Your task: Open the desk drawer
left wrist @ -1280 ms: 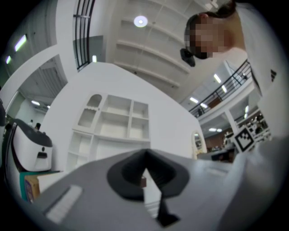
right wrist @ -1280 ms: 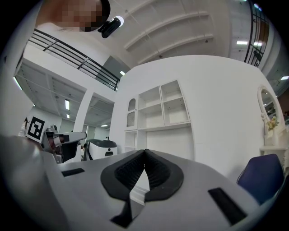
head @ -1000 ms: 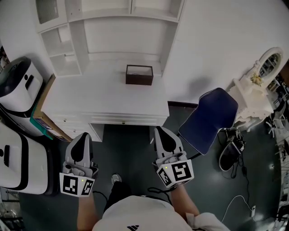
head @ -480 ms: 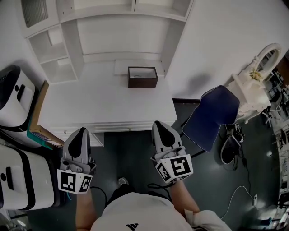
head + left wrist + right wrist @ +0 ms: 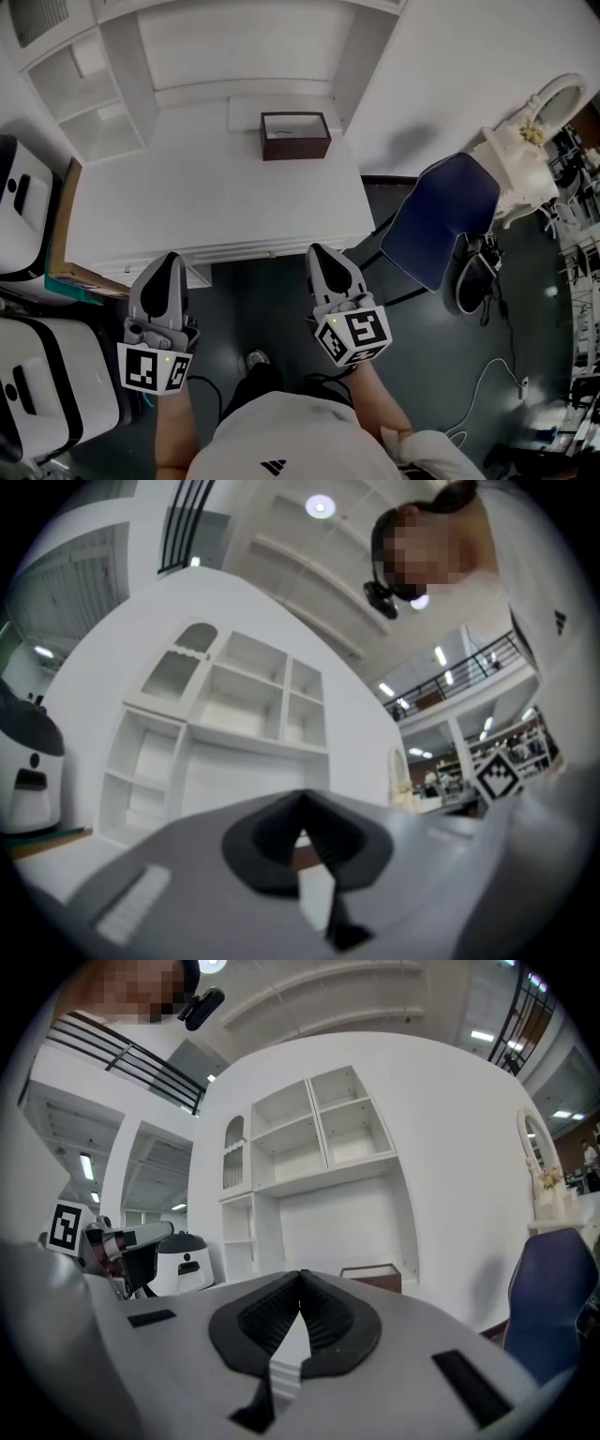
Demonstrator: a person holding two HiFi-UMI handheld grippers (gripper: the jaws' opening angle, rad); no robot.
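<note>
desk (image 5: 187,206) front edge, drawer (image 5: 246,250) shut, dark floor (image 5: 246,305) below

Between the left tool (image 5: 169,262) and the right tool (image 5: 322,253), the dark floor (image 5: 272,309) lies open right up to the long white drawer front (image 5: 244,251) under the white desk (image 5: 216,202). Just right of the right tool, a blue padded chair (image 5: 441,230) crowds the desk's corner. Two white rounded machines (image 5: 37,394) and a flat cardboard sheet (image 5: 58,225) close off the left side beside the left tool. On the desk top only a dark brown open box (image 5: 295,136) stands, far back against the white shelf unit (image 5: 94,103), which walls in the rear.
</note>
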